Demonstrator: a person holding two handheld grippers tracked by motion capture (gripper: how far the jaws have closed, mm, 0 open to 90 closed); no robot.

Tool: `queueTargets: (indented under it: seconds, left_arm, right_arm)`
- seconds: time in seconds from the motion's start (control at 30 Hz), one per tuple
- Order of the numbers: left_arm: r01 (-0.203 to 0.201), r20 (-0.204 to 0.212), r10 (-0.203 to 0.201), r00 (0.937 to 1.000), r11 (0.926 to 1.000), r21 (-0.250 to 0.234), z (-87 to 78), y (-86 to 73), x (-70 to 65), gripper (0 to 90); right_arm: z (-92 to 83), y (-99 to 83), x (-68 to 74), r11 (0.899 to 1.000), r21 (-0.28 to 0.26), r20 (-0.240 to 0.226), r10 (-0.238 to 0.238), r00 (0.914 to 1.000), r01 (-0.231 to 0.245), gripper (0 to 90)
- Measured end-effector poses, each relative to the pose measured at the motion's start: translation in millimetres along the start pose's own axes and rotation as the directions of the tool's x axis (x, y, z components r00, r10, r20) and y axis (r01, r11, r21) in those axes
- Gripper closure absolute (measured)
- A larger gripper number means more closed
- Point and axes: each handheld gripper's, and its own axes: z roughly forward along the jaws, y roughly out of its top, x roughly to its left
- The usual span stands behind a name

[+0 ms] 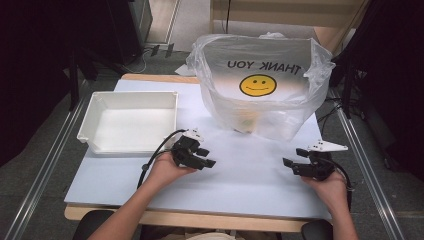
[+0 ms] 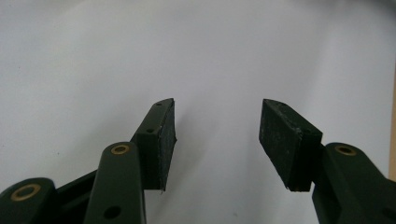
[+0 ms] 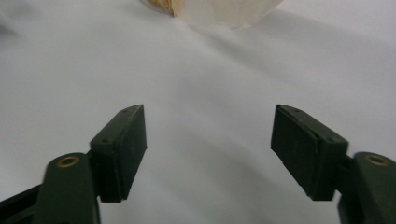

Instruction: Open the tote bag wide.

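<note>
A clear plastic bag (image 1: pixel 262 85) printed with a yellow smiley and mirrored "THANK YOU" stands open at the back of the white table (image 1: pixel 240 185); something pale lies at its bottom. An empty white bin (image 1: pixel 131 121) sits to its left. My left gripper (image 1: pixel 206 157) rests low over the table in front of the bin, pointing right, jaws apart with only bare table between them (image 2: pixel 217 135). My right gripper (image 1: pixel 294 159) sits near the table's right edge, pointing left, jaws wide apart and empty (image 3: pixel 210 144). The bag's lower edge (image 3: pixel 224 11) lies ahead of it.
Metal rails (image 1: pixel 360 150) run along both sides of the table. Dark equipment and cables (image 1: pixel 150 50) stand on the floor behind. Bare table surface lies between the two grippers.
</note>
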Motion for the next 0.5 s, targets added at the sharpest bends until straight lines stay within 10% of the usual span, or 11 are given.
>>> queueTargets:
  seconds: [0.5]
  left_arm:
    - [-0.008,0.027,0.008,0.9996,0.9999,-0.009,3.1,5.1,-1.9,44.0]
  right_arm:
    - [-3.1,-3.8,-4.3,0.999,0.017,-0.048,0.035,0.9983,-0.034,38.2]
